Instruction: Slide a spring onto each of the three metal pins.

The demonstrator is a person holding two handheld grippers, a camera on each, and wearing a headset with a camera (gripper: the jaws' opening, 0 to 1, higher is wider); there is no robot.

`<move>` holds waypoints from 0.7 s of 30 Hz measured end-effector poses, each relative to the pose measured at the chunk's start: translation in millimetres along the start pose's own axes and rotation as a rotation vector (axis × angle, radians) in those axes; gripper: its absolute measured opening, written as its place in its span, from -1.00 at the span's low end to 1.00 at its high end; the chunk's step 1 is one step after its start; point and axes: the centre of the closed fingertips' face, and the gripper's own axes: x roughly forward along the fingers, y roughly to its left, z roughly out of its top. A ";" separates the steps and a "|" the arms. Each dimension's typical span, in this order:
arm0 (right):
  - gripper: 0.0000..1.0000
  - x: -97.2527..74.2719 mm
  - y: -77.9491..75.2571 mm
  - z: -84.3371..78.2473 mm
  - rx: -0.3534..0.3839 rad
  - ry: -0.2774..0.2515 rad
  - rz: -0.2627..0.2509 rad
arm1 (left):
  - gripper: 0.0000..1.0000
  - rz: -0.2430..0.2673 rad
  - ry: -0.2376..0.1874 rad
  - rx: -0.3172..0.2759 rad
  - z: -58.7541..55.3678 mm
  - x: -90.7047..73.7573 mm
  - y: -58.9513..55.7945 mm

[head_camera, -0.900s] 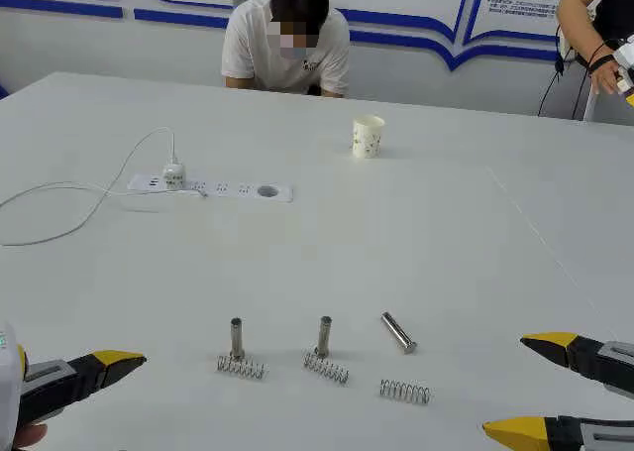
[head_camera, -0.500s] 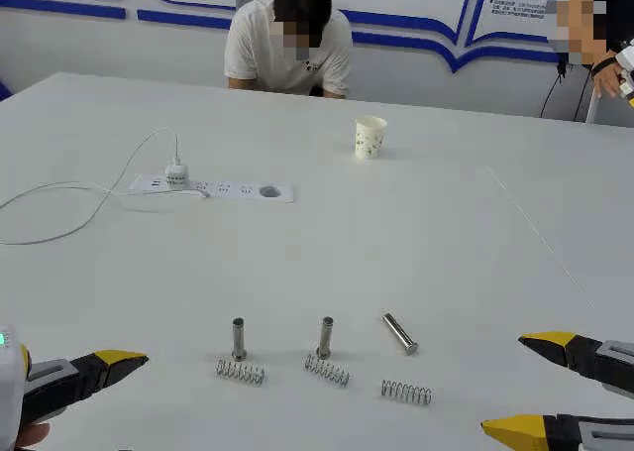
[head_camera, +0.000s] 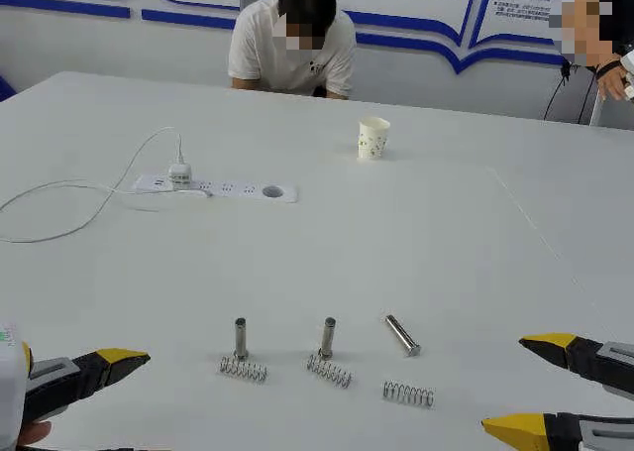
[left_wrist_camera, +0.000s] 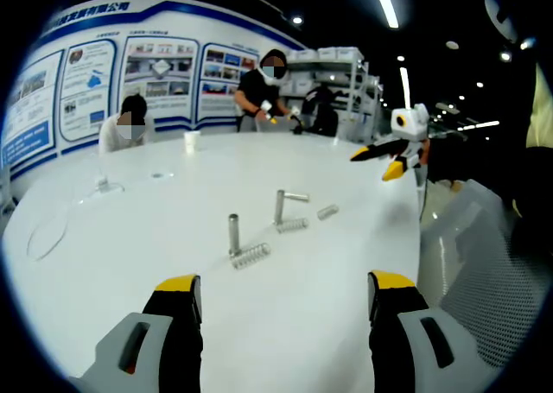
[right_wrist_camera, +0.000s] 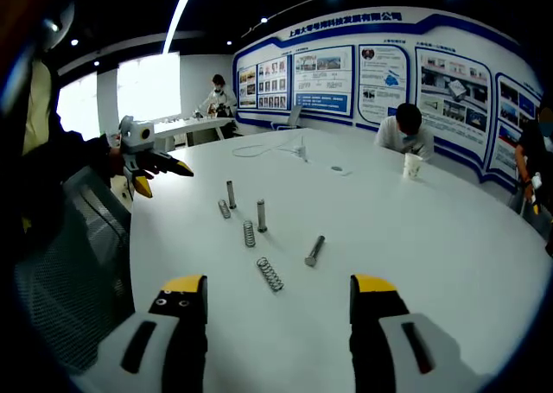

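Head view: left pin (head_camera: 240,337) and middle pin (head_camera: 327,337) stand upright on the worktop (head_camera: 396,233); right pin (head_camera: 401,334) lies flat. Three springs (head_camera: 329,372) lie loose, one near each pin, none threaded.
Left gripper view: left hand-held gripper (left_wrist_camera: 285,282) spread wide, empty, short of the parts.
Right gripper view: right hand-held gripper (right_wrist_camera: 278,282) likewise spread, empty.
Judged: approach step; next, pinch one spring.

1. White table (head_camera: 396,243): one flat, pale surface.
2. Paper cup (head_camera: 372,138): upright, 12 o'clock from centre.
3. Power strip (head_camera: 213,187): 10 o'clock; white cable (head_camera: 59,208) trails toward 9.
4. At 6 o'clock: left pin (head_camera: 240,338) and middle pin (head_camera: 327,337) upright; right pin (head_camera: 401,334) lying flat.
5. Left spring (head_camera: 243,370), middle spring (head_camera: 329,371), right spring (head_camera: 408,394): flat, each at 6 o'clock of its pin.
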 end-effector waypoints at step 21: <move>0.16 14.4 -27.2 17.8 0.019 0.024 -0.043 | 0.59 -0.004 -0.004 0.003 3.4 1.4 1.4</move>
